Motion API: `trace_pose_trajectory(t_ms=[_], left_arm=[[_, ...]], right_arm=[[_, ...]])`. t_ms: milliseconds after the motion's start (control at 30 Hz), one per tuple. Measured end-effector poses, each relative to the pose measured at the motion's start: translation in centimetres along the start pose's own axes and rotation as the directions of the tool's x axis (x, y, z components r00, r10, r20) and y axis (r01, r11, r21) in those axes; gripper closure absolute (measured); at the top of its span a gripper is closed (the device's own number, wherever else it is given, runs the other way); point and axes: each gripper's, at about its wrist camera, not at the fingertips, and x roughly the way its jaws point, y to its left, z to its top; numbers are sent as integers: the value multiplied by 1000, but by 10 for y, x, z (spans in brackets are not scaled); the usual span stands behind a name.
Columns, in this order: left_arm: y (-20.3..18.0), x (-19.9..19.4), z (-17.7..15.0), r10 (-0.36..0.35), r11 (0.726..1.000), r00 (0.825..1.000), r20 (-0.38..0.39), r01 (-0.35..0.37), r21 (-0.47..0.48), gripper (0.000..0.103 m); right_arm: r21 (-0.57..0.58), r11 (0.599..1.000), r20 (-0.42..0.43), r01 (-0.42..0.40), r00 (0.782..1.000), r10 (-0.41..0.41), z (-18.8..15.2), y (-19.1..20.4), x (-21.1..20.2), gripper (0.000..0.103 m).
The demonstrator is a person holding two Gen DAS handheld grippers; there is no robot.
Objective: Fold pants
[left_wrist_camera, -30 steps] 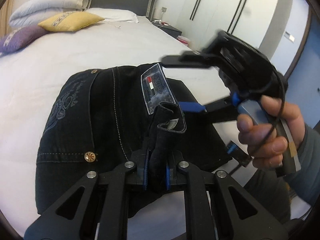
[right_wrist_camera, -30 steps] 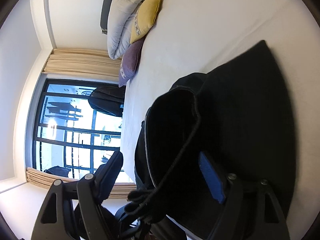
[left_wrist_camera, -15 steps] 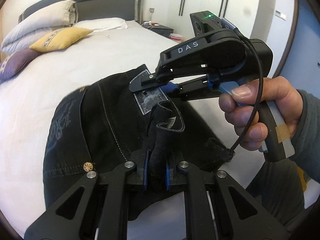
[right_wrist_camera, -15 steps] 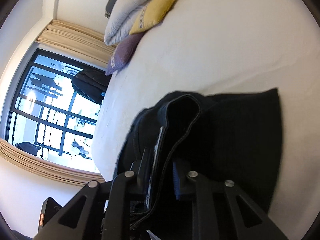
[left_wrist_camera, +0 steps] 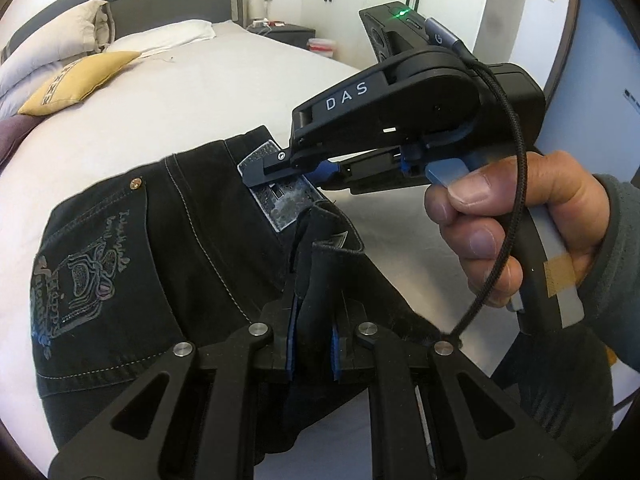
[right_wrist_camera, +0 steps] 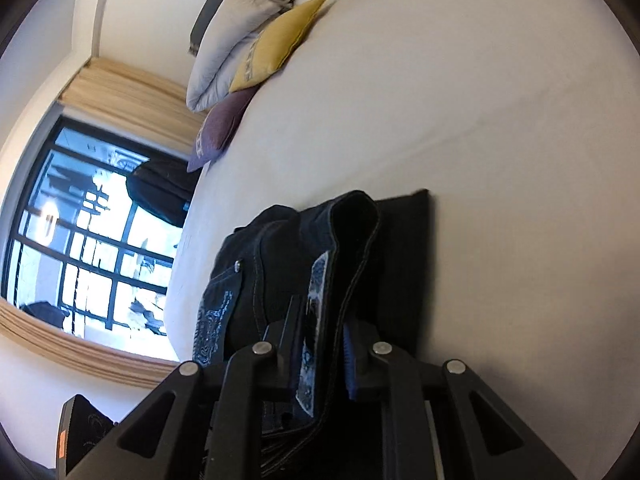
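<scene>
Pants (left_wrist_camera: pixel 168 264), black denim, lie bunched on the white bed (left_wrist_camera: pixel 200 92). Left gripper (left_wrist_camera: pixel 313 336) is pressed together on a raised fold of the waistband. Right gripper (right_wrist_camera: pixel 324 356) is closing, with the waistband and its patch between the jaws. Its fingertips are hidden behind cloth in the left view. A hand (left_wrist_camera: pixel 516 232) grasps its handle, finger on the trigger.

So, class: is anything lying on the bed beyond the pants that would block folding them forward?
Nothing visible does. The white bed beyond the pants is bare; the cushions sit far off at the headboard end.
</scene>
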Motion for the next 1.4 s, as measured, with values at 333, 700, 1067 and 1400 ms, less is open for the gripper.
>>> trace_pose_trajectory(t_ms=[333, 700, 1067, 1400], left_arm=[[0, 1, -3, -3, 999, 1000, 14, 3, 40, 92], [11, -2, -11, -112, 993, 992, 55, 113, -21, 39], [117, -70, 2, -44, 974, 981, 189, 84, -212, 36], [148, -24, -49, 5, 964, 995, 100, 22, -264, 36]], right_arm=[[-11, 1000, 65, 4, 998, -3, -12, 0, -21, 87], [60, 997, 50, -53, 997, 50, -12, -34, -12, 81], [86, 991, 149, -105, 985, 91, -20, 1, -74, 49], [110, 984, -18, -141, 989, 144, -89, -17, -11, 103]])
